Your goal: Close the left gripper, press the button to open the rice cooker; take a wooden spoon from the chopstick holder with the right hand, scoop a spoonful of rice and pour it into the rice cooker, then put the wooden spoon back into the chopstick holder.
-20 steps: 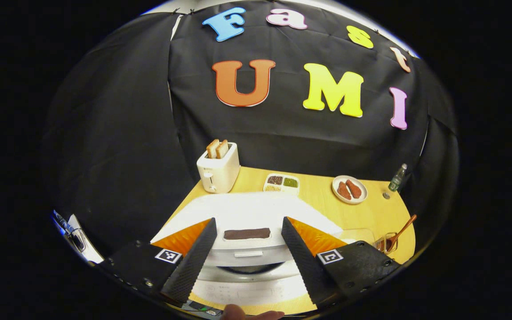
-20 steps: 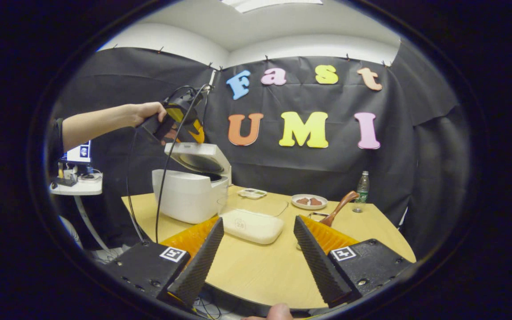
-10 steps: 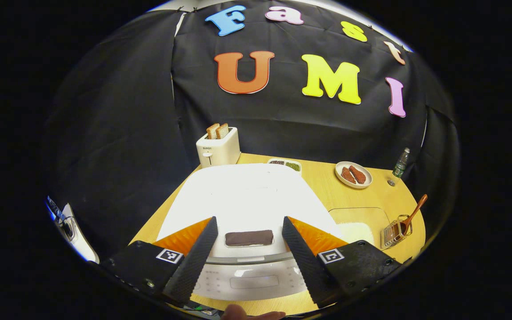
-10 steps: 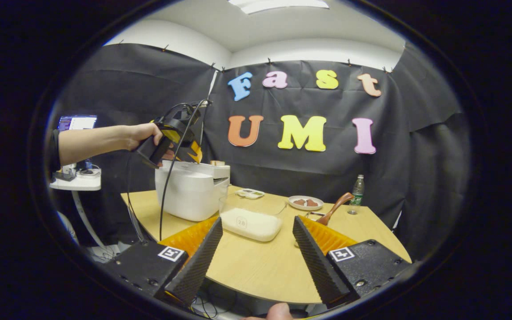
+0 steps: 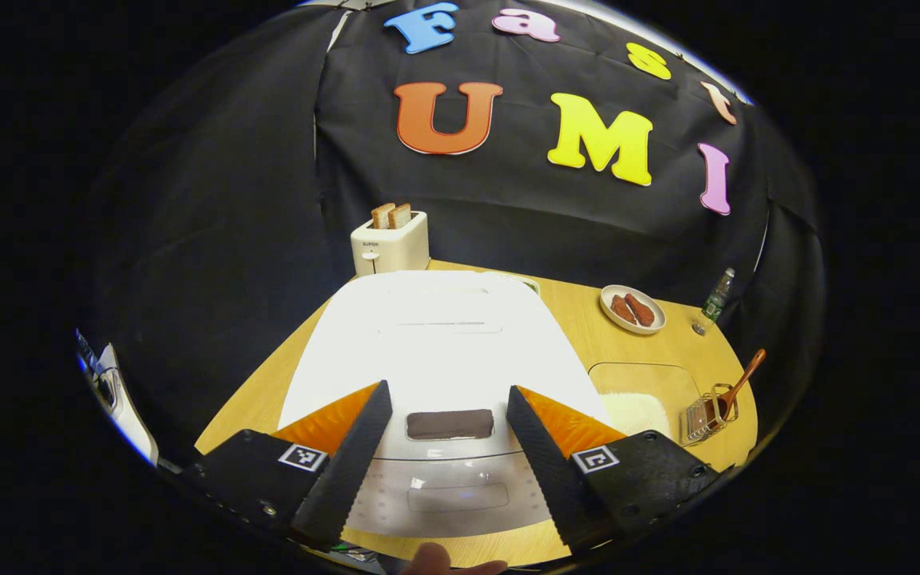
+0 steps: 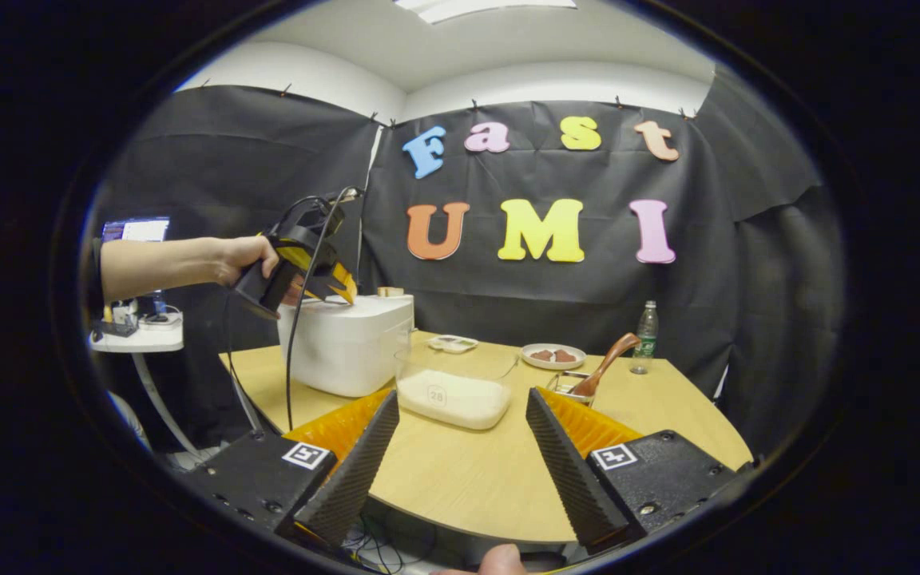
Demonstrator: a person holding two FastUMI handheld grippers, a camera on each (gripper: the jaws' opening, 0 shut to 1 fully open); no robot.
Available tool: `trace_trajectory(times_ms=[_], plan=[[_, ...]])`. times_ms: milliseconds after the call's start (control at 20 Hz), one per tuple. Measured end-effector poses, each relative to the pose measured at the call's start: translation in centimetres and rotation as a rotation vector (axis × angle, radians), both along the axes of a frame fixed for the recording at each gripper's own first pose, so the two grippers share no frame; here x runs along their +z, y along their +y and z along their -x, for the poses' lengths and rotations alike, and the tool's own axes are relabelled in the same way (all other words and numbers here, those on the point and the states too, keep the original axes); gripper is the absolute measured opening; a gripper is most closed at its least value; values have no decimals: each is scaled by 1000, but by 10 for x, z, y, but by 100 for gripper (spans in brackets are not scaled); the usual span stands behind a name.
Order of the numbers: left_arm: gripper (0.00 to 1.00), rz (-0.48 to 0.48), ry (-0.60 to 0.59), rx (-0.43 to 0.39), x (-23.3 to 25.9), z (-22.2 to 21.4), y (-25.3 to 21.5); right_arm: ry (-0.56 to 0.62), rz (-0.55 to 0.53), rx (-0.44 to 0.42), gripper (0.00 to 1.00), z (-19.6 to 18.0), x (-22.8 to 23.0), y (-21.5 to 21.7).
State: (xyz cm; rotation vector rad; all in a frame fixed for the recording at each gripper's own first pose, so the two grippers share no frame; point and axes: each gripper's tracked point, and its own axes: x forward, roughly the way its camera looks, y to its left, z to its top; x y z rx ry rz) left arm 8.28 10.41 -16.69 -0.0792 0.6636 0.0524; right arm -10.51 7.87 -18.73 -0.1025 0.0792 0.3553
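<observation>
Left claw (image 5: pixel 440 455), fingers spread wide, poised directly above the dark button (image 5: pixel 450 424) at the closed rice cooker (image 5: pixel 436 335) front edge.

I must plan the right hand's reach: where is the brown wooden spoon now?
In the right gripper view, the brown wooden spoon stands in the wire chopstick holder, right of the clear rice container.

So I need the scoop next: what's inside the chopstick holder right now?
The wooden spoon stands in the chopstick holder, handle leaning up and out. Its bowl end is sunk inside, so anything else in there can't be made out.
</observation>
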Motion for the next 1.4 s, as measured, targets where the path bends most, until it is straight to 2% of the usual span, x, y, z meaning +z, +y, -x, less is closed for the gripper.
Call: trace_trajectory(times_ms=[50, 200, 300, 650, 800, 950, 1100, 1200, 1400], plan=[[97, -8, -42, -15, 2, -2, -1, 1, -11, 1, 100, 0, 0, 1], [97, 18, -32, -17, -2, 0, 0, 8, -16, 12, 100, 3, -3, 5], [97, 2, -42, -15, 3, -2, 0, -2, -3, 9, 100, 4, -1, 4], [95, -30, -84, 9, 11, -9, 4, -35, 0, -49, 100, -5, 9, -8], [93, -13, -132, 25, 26, -6, 5, -48, -6, -69, 100, -9, 15, -8], [93, -64, -232, 18, 60, 3, 7, -62, -10, -91, 100, -15, 24, -6], [93, -96, -382, -9, 107, 24, -6, -58, -29, -122, 100, -23, 33, -6], [93, -100, -485, -37, 136, 44, -22, -53, -43, -152, 100, -30, 43, -11], [93, -75, -610, -102, 154, 82, -57, -59, -70, -213, 100, -41, 68, -19]])
